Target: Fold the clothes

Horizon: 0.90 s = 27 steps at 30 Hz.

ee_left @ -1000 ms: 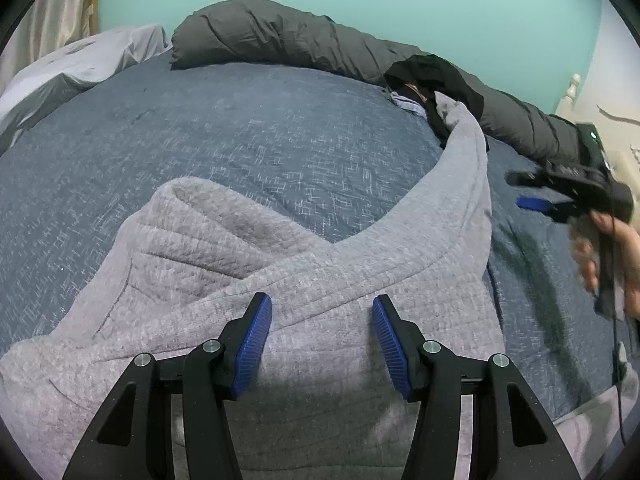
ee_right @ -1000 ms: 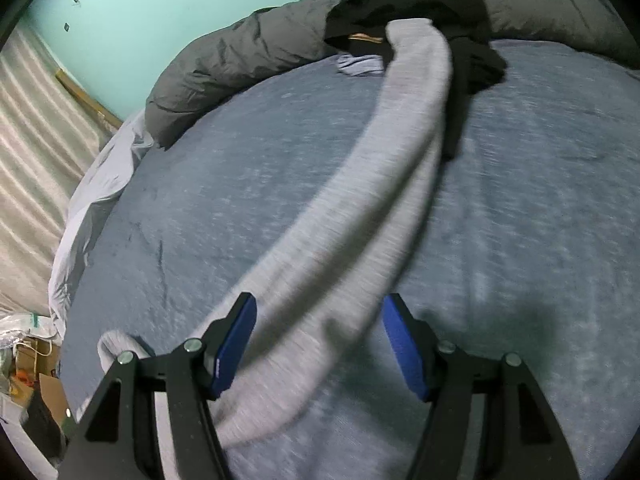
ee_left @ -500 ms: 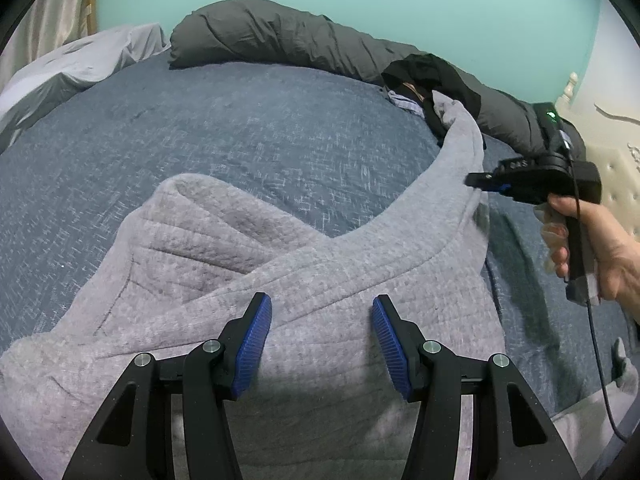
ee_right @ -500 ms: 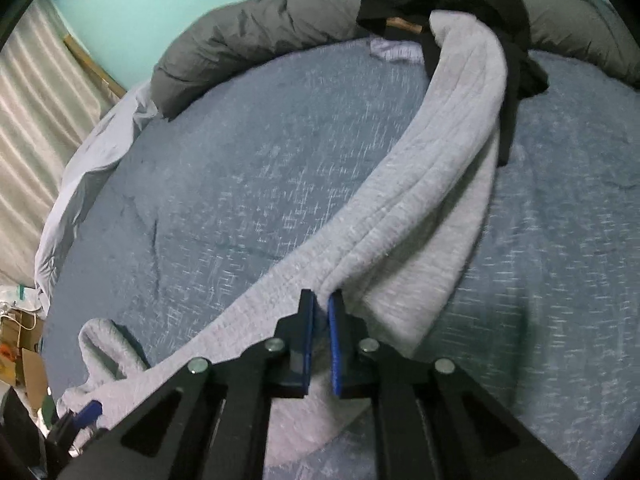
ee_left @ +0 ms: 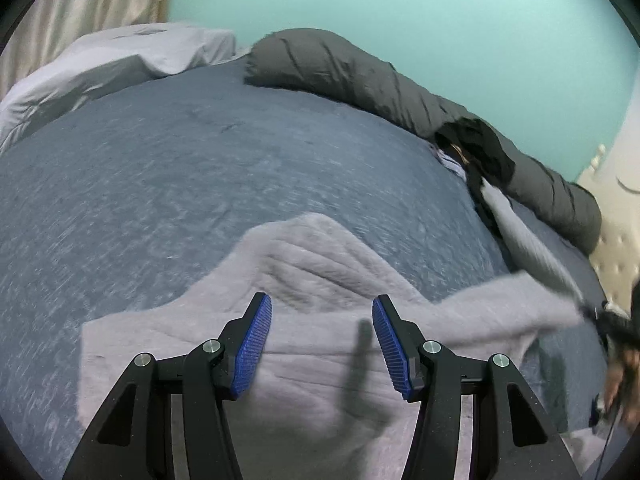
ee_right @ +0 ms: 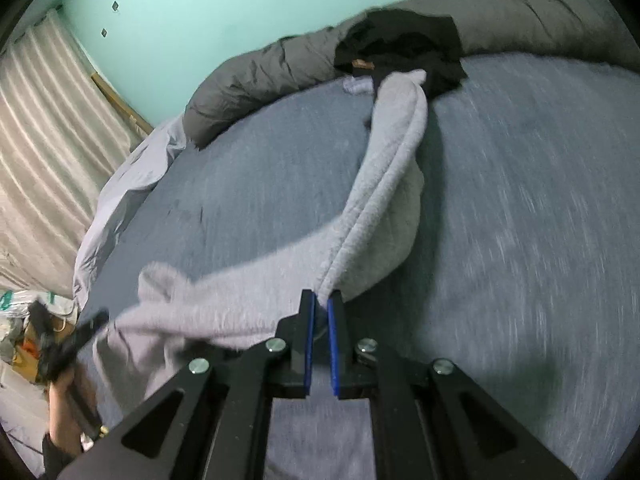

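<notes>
A light grey knit garment (ee_left: 312, 264) lies crumpled on the blue-grey bed cover (ee_left: 160, 184). My left gripper (ee_left: 322, 308) hovers over its bunched part, open, with nothing between the blue pads. The right gripper (ee_right: 320, 300) is shut on an edge of the garment's long strip (ee_right: 384, 184). That strip runs taut up to a black pile of clothes (ee_right: 404, 52), and its far end lies against the pile. In the left wrist view the right gripper (ee_left: 592, 312) is a blur at the right edge. In the right wrist view the left gripper (ee_right: 80, 332) shows blurred at the left, held by a hand (ee_right: 64, 400).
A dark grey rolled duvet (ee_left: 360, 72) lines the bed's far side under a teal wall. A pale grey sheet (ee_left: 120, 60) is bunched at the far left, with striped curtains behind it. A cream padded headboard (ee_left: 616, 240) stands at the right. Bags and boxes (ee_right: 24, 320) sit on the floor.
The right gripper shut on the grey garment's long strip and pulled it back toward the near side, drawing it taut. My left gripper shifted over the bunched part, still open.
</notes>
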{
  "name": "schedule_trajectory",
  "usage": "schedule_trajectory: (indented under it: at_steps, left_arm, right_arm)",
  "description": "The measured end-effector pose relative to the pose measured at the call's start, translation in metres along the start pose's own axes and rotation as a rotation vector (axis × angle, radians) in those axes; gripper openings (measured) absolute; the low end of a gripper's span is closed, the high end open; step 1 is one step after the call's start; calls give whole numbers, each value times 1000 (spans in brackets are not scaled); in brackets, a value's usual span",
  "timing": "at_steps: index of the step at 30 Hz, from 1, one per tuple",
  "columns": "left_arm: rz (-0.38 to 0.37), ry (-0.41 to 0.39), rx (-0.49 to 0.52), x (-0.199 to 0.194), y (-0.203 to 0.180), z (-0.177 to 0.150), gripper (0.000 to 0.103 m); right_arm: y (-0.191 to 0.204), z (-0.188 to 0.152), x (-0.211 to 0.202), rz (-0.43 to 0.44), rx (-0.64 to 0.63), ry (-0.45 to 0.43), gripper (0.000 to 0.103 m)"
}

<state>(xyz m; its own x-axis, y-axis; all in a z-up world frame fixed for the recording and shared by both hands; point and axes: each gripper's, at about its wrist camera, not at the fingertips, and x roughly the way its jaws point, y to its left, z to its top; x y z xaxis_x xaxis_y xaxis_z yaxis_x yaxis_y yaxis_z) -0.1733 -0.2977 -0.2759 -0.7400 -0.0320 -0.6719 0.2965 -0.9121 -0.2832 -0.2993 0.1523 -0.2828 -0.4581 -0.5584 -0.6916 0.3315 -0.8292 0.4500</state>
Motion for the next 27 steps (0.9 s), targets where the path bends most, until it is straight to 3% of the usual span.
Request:
schedule_trajectory:
  at_steps: [6,10,20,27]
  left_arm:
    - [12,17,-18,-7,11,-4,57]
    - [9,43,-14,-4,9,-10,57]
    - [-45,182,62,24,-4,-29,57]
    - [-98,265,112,33,-10,-41,13]
  right_arm:
    - [-8,-73,-12,10,18,102,6]
    - [-7,-99,-15,16,21,152,5]
    - [19,-109,-11,23,-76,245,5]
    - [29,-98,-32,-29,-153,201,6]
